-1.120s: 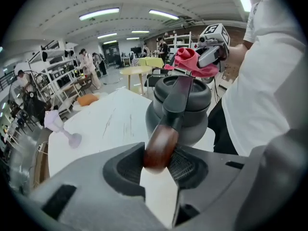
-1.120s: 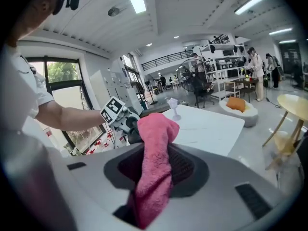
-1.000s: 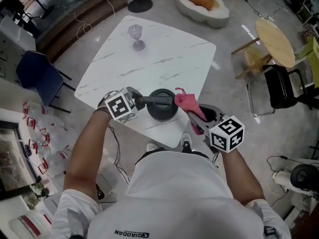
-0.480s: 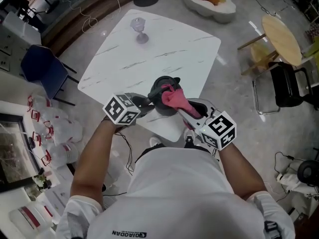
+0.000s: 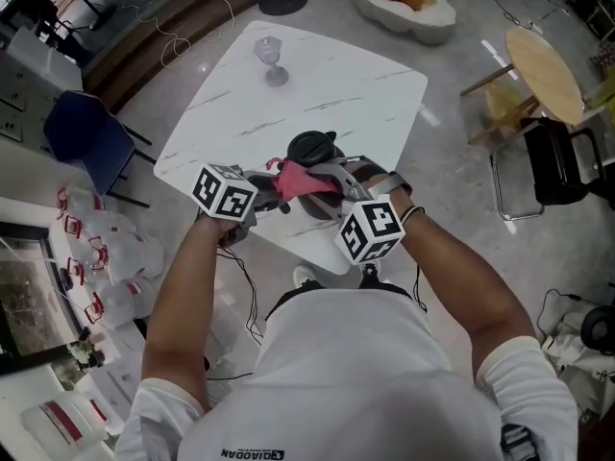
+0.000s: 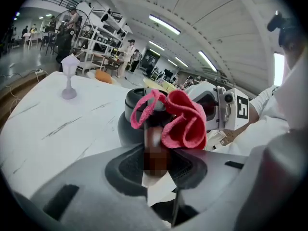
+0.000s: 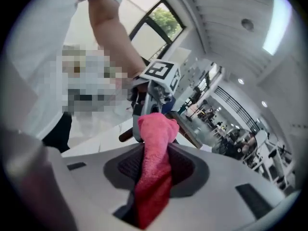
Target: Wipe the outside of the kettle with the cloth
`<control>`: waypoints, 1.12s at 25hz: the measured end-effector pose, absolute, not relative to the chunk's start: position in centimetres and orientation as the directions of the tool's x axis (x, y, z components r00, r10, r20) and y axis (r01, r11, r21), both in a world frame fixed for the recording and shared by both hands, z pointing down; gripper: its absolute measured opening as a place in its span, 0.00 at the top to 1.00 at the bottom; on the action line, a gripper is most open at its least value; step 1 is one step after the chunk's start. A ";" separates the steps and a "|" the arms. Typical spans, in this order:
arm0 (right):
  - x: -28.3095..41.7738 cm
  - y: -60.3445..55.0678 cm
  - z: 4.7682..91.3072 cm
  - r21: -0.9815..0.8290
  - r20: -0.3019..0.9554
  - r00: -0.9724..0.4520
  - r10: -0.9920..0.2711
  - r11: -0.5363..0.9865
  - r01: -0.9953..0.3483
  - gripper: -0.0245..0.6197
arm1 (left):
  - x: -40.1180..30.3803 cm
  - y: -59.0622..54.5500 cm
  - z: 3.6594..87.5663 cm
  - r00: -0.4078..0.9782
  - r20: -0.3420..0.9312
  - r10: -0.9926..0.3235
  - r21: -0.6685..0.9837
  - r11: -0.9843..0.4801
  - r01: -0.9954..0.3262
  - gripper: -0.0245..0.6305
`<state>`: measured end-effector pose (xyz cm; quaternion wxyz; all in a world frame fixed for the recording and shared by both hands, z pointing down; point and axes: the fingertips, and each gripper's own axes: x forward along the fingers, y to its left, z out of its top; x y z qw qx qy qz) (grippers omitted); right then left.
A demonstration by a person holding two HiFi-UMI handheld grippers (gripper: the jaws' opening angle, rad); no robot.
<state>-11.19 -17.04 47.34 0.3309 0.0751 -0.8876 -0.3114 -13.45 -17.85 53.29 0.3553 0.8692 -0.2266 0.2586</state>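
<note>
Left tongs [image 6: 155, 150]: narrow, clamped on kettle handle [image 6: 153, 129], just now closing a little further, handle between pads. Kettle [image 5: 310, 150] near front edge of counter [image 5: 356, 75], between both tongs; resting or lifted, cannot tell. Cloth [image 5: 291, 179] bunched against kettle's near-left side, just beside handle. Right tongs [image 7: 153, 165]: pinched on cloth, loose end poking out ahead.

Step in hand, as judged: wiping outer wall on handle side.
- Keep left grip firm against swing under wiping pressure.
- Press cloth flat on wall; no bare tongs tips on kettle.
- Sweep in overlapping bands, top to base.
- Turn kettle by handle to bring unwiped faces toward cloth, rather than reaching across.
- Re-bunch cloth if loose end starts to trail over lid.

Versus a second ago:
- Then: kettle upright midway between both tongs, cloth at its right side, right tongs out to right.
- Half a second ago: cloth over kettle top.
- Now: right tongs swung across toward left and rolled over, cloth on handle side; left tongs rolled too; kettle slightly farther up counter.
</note>
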 end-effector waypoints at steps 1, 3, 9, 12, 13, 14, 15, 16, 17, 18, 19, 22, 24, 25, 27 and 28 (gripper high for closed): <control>-11.6 -17.0 47.7 0.627 0.552 -0.767 -0.327 0.769 0.123 0.76 | -13.7 -18.0 53.3 0.767 0.608 -0.205 0.509 -0.641 -0.574 0.79; -12.0 -16.9 48.3 0.652 0.577 -0.758 -0.305 0.731 0.203 0.76 | -14.0 -18.3 53.3 0.774 0.600 -0.201 0.524 -0.632 -0.570 0.79; -12.1 -15.9 49.3 0.639 0.610 -0.751 -0.253 0.717 0.278 0.76 | -14.3 -18.0 53.4 0.787 0.585 -0.196 0.535 -0.636 -0.556 0.79; -11.6 -15.1 50.2 0.638 0.618 -0.748 -0.243 0.711 0.296 0.76 | -14.5 -18.2 53.5 0.787 0.584 -0.199 0.532 -0.639 -0.556 0.79; -11.5 -14.9 50.5 0.641 0.619 -0.748 -0.242 0.706 0.302 0.76 | -14.5 -18.3 53.5 0.787 0.583 -0.201 0.532 -0.637 -0.557 0.79; -11.4 -14.6 50.8 0.644 0.619 -0.748 -0.241 0.701 0.307 0.76 | -14.6 -18.3 53.5 0.788 0.581 -0.203 0.534 -0.636 -0.558 0.79; -11.2 -14.3 51.1 0.646 0.620 -0.747 -0.239 0.697 0.313 0.76 | -14.6 -18.3 53.5 0.789 0.579 -0.205 0.536 -0.634 -0.558 0.79; -11.0 -13.9 51.5 0.645 0.625 -0.744 -0.236 0.692 0.323 0.76 | -14.7 -18.4 53.5 0.790 0.577 -0.207 0.538 -0.632 -0.558 0.79; -10.8 -13.6 52.0 0.644 0.635 -0.737 -0.231 0.686 0.339 0.77 | -14.8 -18.5 53.5 0.791 0.575 -0.209 0.540 -0.629 -0.559 0.79; -10.6 -13.1 52.9 0.641 0.650 -0.726 -0.227 0.676 0.362 0.77 | -14.9 -18.6 53.6 0.792 0.573 -0.212 0.543 -0.625 -0.560 0.79; -10.3 -12.7 53.9 0.641 0.665 -0.712 -0.225 0.662 0.390 0.76 | -15.1 -18.7 53.6 0.793 0.571 -0.213 0.548 -0.621 -0.561 0.79; -9.1 -11.8 57.0 0.653 0.692 -0.682 -0.234 0.606 0.454 0.76 | -15.2 -18.9 53.6 0.798 0.564 -0.213 0.561 -0.610 -0.560 0.79; -8.3 -11.2 58.6 0.651 0.706 -0.668 -0.234 0.587 0.482 0.76 | -15.3 -19.0 53.6 0.798 0.563 -0.214 0.565 -0.605 -0.561 0.79; -8.0 -10.9 59.3 0.648 0.713 -0.660 -0.234 0.580 0.494 0.76 | -15.3 -19.0 53.7 0.799 0.562 -0.214 0.567 -0.604 -0.561 0.79; -7.4 -10.6 60.6 0.640 0.727 -0.646 -0.232 0.571 0.515 0.76 | -15.4 -19.0 53.7 0.800 0.560 -0.214 0.571 -0.601 -0.560 0.79; -7.2 -10.3 61.1 0.631 0.734 -0.641 -0.225 0.575 0.521 0.76 | -15.4 -19.0 53.8 0.800 0.560 -0.214 0.572 -0.599 -0.561 0.79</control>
